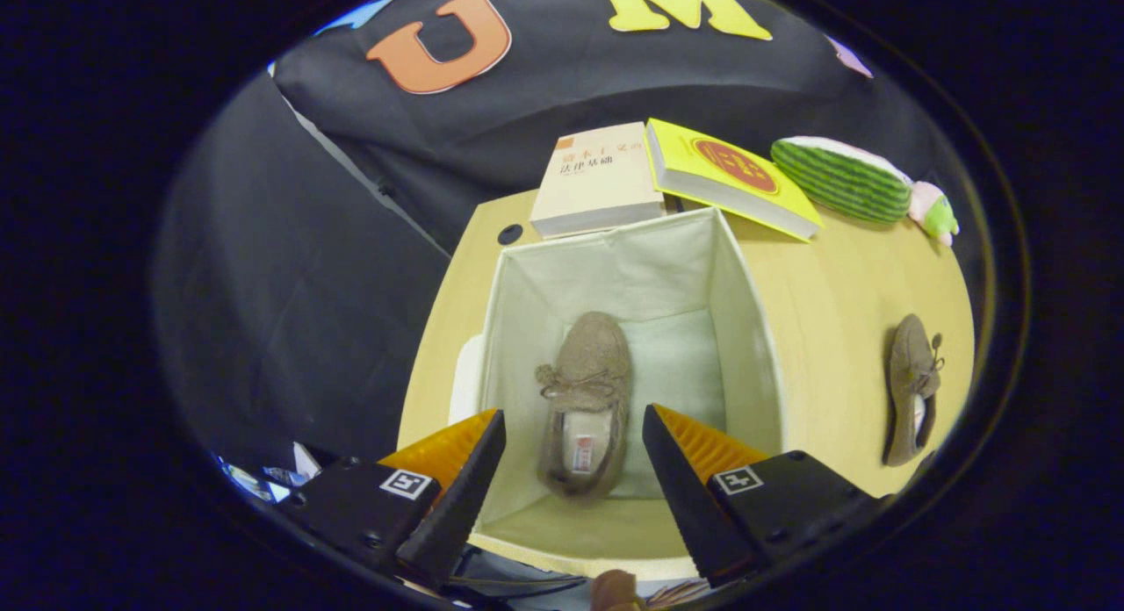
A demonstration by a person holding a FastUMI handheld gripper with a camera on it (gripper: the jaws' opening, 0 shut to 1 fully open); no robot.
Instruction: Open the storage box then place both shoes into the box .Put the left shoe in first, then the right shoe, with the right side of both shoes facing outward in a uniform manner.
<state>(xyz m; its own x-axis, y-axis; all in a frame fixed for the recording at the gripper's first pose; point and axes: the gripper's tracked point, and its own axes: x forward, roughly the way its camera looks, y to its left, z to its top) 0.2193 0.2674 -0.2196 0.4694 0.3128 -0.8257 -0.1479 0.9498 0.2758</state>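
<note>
An open white fabric storage box (746,330) stands on the wooden table just ahead of my fingers. One brown suede shoe (587,400) with a bow lies on the box floor, toe pointing away from me, seen between my fingers. The second brown shoe (911,387) lies on the table to the right of the box, on its side. My gripper (572,422) hovers above the box's near edge, open wide, with nothing held between its fingers.
Two books, a beige one (597,179) and a yellow one (729,176), lie behind the box. A green striped plush toy (843,179) sits at the table's far right. The table (852,286) has bare wood between box and second shoe.
</note>
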